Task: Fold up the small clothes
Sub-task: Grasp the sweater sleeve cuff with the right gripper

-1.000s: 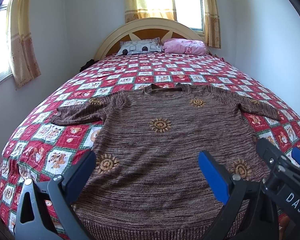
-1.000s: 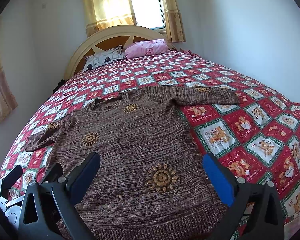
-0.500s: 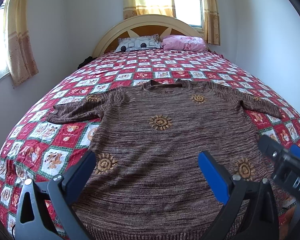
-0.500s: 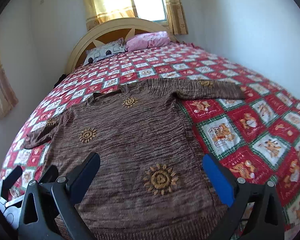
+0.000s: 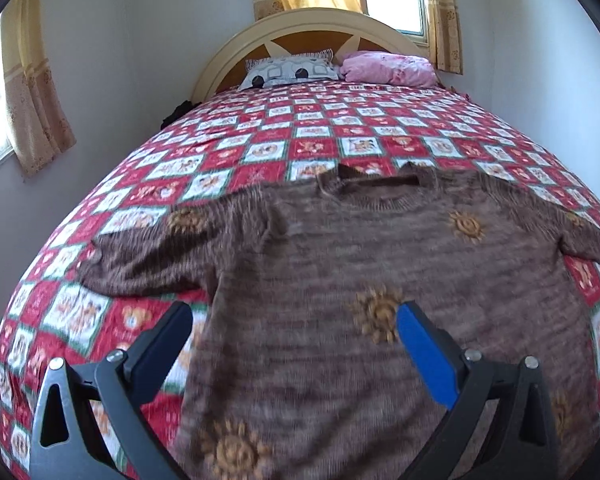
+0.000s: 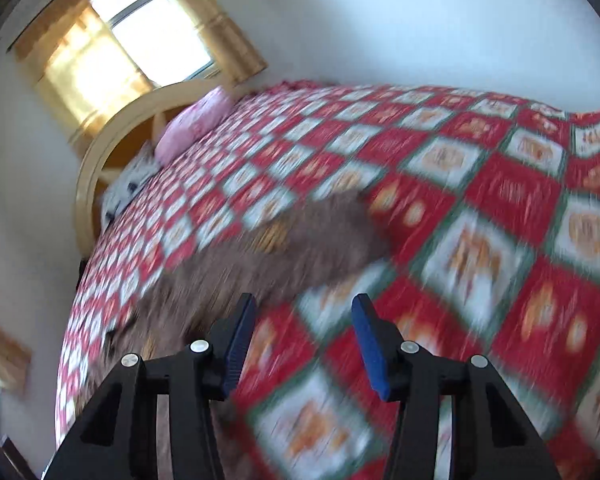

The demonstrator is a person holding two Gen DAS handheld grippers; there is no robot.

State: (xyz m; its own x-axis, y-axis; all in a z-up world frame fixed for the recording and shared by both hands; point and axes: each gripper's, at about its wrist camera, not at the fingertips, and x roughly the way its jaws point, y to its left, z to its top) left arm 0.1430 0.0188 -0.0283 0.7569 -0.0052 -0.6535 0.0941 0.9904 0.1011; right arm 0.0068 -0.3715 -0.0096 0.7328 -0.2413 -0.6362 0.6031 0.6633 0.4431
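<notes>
In the left wrist view, a brown knitted sweater (image 5: 360, 280) with orange sun motifs is seen spread flat, front up, on the red patchwork quilt (image 5: 340, 136) of a bed, its collar towards the headboard (image 5: 320, 28) and both sleeves stretched out sideways. The left gripper (image 5: 292, 336) is held above the sweater's left side, roughly level with the armpit below the left sleeve (image 5: 148, 256); its jaws are spread wide and nothing is held between them. Two pillows (image 5: 340, 68) are seen at the head of the bed, well apart from the garment.

In the right wrist view, which is heavily blurred and tilted, only the right sleeve (image 6: 300, 240) and part of the sweater's body are made out on the quilt. The right gripper (image 6: 304, 336) is pointed at bare quilt just beside the sleeve; a clear gap is kept between its blue pads (image 6: 368, 340), narrower than that of the left, and nothing is gripped.

No fold is yet seen, so the step in hand is judged to be the approach for the first fold. For the next move, each gripper is probably to be lowered to a sleeve or shoulder edge, the knit is to be pinched through both layers, and the sides are to be carried inward over the body. Care is called for, since loose knit may stretch or drag.
</notes>
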